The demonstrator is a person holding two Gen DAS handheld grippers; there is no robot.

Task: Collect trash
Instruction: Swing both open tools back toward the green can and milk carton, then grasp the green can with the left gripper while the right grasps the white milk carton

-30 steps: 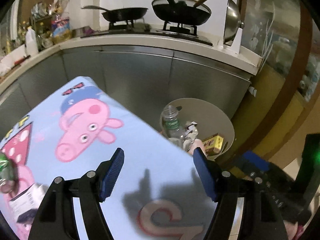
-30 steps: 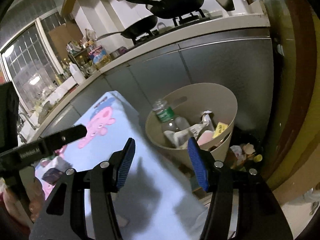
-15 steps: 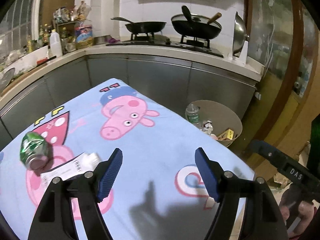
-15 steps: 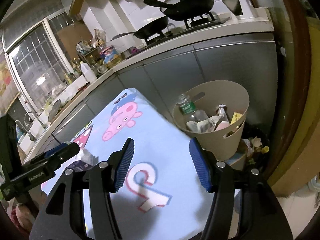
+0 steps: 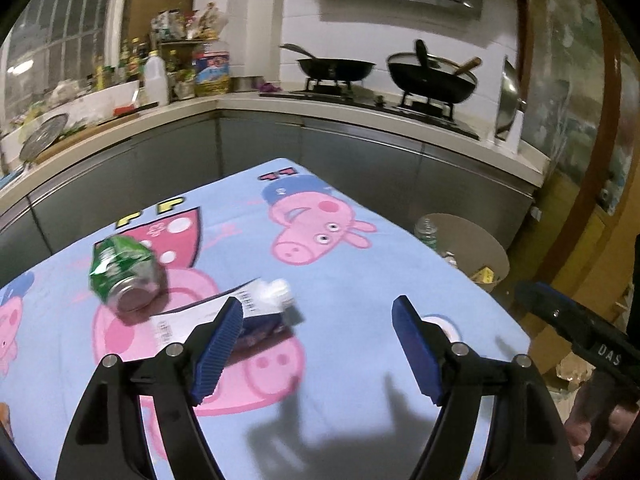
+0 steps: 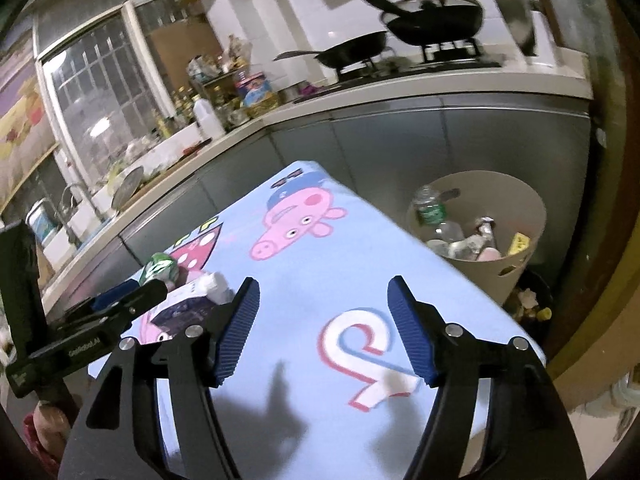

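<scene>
A crushed green can [image 5: 124,278] lies on the blue cartoon-pig tablecloth [image 5: 352,272], left of centre. Beside it lies a flattened white and dark-blue carton [image 5: 256,312] with a receipt-like paper. My left gripper [image 5: 318,344] is open and empty, above the cloth just right of the carton. My right gripper [image 6: 322,330] is open and empty over the cloth's near right part. In the right wrist view the can [image 6: 160,268] and the carton [image 6: 192,300] sit to the left. A beige trash bin [image 6: 516,220] with bottles and wrappers stands right of the table.
The bin [image 5: 468,240] also shows past the table's right edge in the left wrist view. A grey kitchen counter [image 5: 360,120] with two pans on a stove wraps behind the table. Debris lies on the floor by the bin [image 6: 528,304].
Both grippers have pulled back and up from the bin toward the table. The can and carton have come into view near the left gripper. Both jaws stayed open.
</scene>
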